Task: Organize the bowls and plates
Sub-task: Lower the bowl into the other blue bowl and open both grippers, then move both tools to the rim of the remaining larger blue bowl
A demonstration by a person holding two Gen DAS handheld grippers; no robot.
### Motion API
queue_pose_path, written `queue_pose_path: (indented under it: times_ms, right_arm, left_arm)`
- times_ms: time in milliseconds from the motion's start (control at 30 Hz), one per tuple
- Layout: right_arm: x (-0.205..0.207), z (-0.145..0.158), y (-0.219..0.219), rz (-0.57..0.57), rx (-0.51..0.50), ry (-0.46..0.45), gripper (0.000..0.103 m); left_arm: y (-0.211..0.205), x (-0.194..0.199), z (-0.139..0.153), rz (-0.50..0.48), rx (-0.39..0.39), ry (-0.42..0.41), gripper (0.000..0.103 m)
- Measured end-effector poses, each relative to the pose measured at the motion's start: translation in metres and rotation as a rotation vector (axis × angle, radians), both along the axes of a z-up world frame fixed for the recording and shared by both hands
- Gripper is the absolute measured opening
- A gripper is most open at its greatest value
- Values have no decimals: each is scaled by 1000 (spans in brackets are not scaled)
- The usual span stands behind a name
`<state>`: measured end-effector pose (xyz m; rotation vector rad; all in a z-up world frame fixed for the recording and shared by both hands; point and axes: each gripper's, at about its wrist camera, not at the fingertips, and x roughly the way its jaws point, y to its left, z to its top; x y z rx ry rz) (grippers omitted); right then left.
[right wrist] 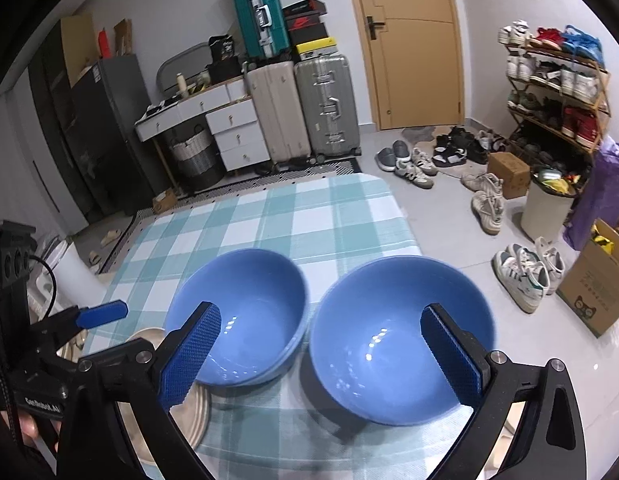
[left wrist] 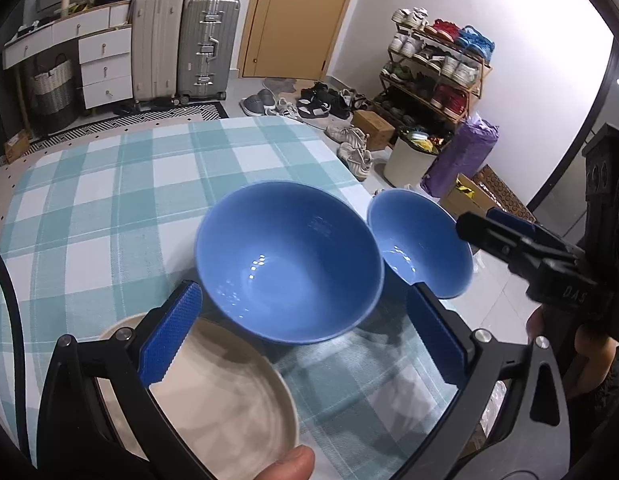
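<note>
Two blue bowls sit upright, side by side, on the checked cloth of the bench (left wrist: pixel 109 200). Taking the left bowl (left wrist: pixel 287 260) as the landmark: the right bowl (right wrist: pixel 389 336) stands just beside it, rims close together, though whether they touch is hard to tell. The right bowl lies near the bench's right edge, with the tiled floor behind it. A beige plate (left wrist: pixel 225 392) lies on the near left side of the left bowl, partly tucked under that bowl's lower edge in the left wrist view.

The left tool (left wrist: pixel 305 336) hangs just short of the left bowl with its blue pads spread wide; one pad is over the plate, the other over bare cloth, and nothing is gripped. The right tool (right wrist: pixel 323 352) is also wide open and empty. In its own view one pad overlaps the left bowl's near rim and the other overlaps the right bowl's right side, with no pad pressing on either.

Beyond the left bowl, past the bench's far end, stand suitcases (right wrist: pixel 301 108), a wooden door (right wrist: pixel 409 40) and a shoe rack (right wrist: pixel 557 88).
</note>
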<state>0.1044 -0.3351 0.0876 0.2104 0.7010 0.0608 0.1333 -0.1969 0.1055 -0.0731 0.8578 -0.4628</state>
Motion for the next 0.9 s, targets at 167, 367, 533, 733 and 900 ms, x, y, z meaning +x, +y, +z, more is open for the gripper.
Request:
queue_pose_path:
  times_ms: [167,367,533,733,900]
  right_arm:
    - [-17,4,-22,-52,23,-3,102]
    - [-33,4,-46,-113,44,-3,102]
    - [-43,-1,-55,-121,45,5,102]
    - [-50,-8,-61,-135,16,0,102]
    - [-55,-15,-74,-162,21,3,102]
  left_arm:
    - [-21,-13,-2,-4,26,7,102]
    - [-45,-24,-8,-35,42,33,102]
    - [-62,-28,-14,-70,30,55,98]
    - [-88,-34,-23,-139,37,81,87]
    - [-103,-32,-35,-165,4,135,84]
